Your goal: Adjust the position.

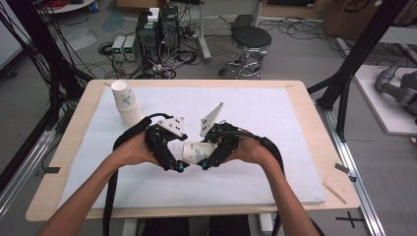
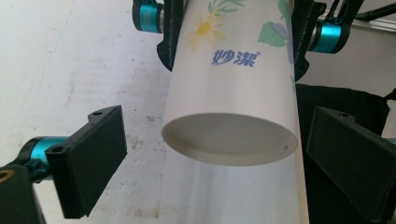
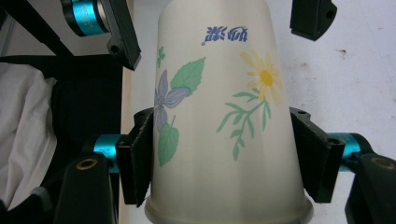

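Person's forearms are entering from the near edge of the high view, each hand carrying a gripper over the white-covered worktop (image 1: pixel 275 147).

Right gripper (image 1: pixel 206 164): its jaws are clamping a flower-printed paper cup (image 1: pixel 196 151) near the rim, one black pad pressing on each side of the wall, as the right gripper view shows (image 3: pixel 224 154). The cup is lying on its side, held just above the middle of the worktop, base pointing toward the left gripper.

Left gripper (image 1: pixel 178 166): its jaws are standing wide, one pad on either side of the cup's base end and clear of the wall; in the left gripper view the recessed base (image 2: pixel 229 140) is facing the camera between the two pads (image 2: pixel 205 163).

Paper cup: white, printed with a yellow daisy, a purple flower, green leaves and blue characters.

Stack of paper cups (image 1: pixel 127 104): standing upside down at the far left of the worktop, well apart from both grippers.

Beyond the worktop: a round stool (image 1: pixel 250 45) and electronic boxes with cables (image 1: pixel 156 34) are sitting on the floor.
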Available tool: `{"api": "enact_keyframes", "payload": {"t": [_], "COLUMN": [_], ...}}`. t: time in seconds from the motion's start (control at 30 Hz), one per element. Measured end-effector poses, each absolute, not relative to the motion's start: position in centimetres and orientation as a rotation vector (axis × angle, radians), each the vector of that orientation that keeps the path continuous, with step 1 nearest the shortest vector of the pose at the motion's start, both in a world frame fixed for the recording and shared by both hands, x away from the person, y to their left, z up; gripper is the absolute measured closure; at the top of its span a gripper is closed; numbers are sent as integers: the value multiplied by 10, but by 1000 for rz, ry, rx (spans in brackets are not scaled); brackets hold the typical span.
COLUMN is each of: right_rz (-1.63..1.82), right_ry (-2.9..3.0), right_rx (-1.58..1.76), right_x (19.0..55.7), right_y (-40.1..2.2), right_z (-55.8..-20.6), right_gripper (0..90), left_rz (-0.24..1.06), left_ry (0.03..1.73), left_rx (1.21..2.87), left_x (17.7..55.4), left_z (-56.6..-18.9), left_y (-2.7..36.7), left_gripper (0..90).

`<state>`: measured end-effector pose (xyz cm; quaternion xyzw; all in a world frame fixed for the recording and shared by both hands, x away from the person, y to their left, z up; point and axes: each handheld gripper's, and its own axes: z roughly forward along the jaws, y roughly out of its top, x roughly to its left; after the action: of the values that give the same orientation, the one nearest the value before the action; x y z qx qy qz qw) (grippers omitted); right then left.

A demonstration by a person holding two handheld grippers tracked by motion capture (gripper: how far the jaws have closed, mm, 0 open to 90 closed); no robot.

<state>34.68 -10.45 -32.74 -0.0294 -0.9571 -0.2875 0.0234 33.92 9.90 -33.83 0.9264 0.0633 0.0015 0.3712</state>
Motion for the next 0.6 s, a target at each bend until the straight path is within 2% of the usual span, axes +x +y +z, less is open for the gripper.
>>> {"api": "enact_keyframes", "payload": {"t": [0.07, 0.13, 0.3, 0.4, 0.47, 0.6], "right_rz": [-884, -880, -886, -885, -887, -878], "right_ry": [-2963, -2964, -2965, -2968, -2963, -2965], "right_rx": [-94, -86, -79, -77, -75, -70], "right_x": [347, 347, 347, 347, 347, 347], "right_y": [-104, -104, -104, -103, -103, -103], "right_z": [-328, -328, -328, -329, -329, -329], "right_gripper": [315, 316, 315, 316, 316, 321], "left_rz": [-1, -2, -5, -27, -26, -28], "left_ry": [158, 150, 144, 118, 115, 108], "left_rx": [2376, 2380, 2390, 2389, 2391, 2400], "left_x": [339, 339, 339, 339, 338, 339], "left_z": [-339, -339, -340, -340, -340, -341], "left_y": [97, 97, 96, 96, 96, 96], "left_gripper": [77, 175, 205, 304, 340, 353]}}
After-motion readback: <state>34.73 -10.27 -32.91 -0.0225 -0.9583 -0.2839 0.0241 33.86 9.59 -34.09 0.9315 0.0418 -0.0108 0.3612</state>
